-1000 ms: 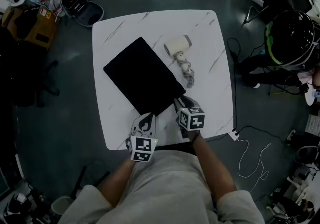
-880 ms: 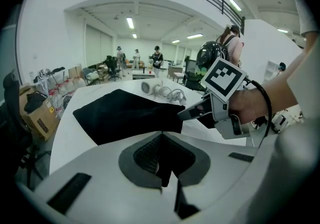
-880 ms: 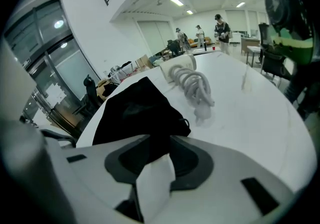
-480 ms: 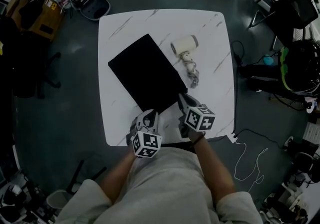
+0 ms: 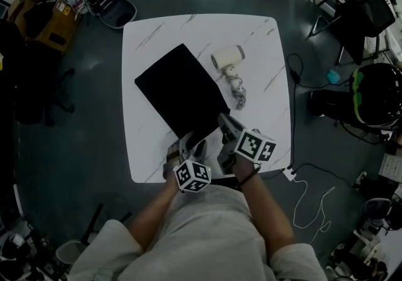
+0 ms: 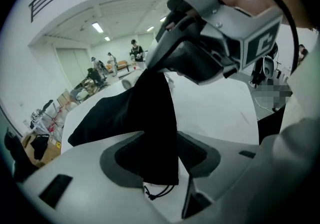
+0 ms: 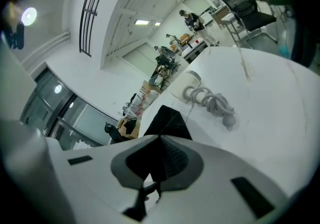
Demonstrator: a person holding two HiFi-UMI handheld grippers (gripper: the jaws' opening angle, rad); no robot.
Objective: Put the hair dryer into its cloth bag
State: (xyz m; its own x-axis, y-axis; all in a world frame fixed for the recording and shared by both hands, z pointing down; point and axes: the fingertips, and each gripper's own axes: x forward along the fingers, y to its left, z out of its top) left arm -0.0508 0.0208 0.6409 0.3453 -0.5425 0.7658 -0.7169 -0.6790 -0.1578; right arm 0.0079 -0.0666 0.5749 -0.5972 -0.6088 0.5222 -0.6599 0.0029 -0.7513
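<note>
The black cloth bag [image 5: 179, 91] lies flat on the white table [image 5: 267, 107], with its near edge lifted. My right gripper [image 5: 223, 122] is shut on that edge, and the cloth [image 7: 170, 120] runs up out of its closed jaws [image 7: 157, 160]. My left gripper [image 5: 191, 146] sits just left of it at the same edge; its jaws are opening, with the hanging cloth [image 6: 150, 118] loose between them [image 6: 160, 160]. The cream hair dryer [image 5: 227, 58] lies beyond the bag's right side, and its coiled cord [image 5: 237, 90] trails toward me. The right gripper view shows the dryer [image 7: 192, 78] and the cord [image 7: 214, 100].
A black office chair [image 5: 361, 9] and a dark round object [image 5: 377, 88] stand on the floor to the right. A white cable with a plug block [image 5: 290, 173] lies by the table's near right corner. An open case [image 5: 107, 3] and a box [image 5: 38, 22] sit at the far left.
My right gripper has risen and rolled, lifting the bag's near edge. The left gripper has rolled and dropped slightly, and its jaws now stand apart around the cloth.
</note>
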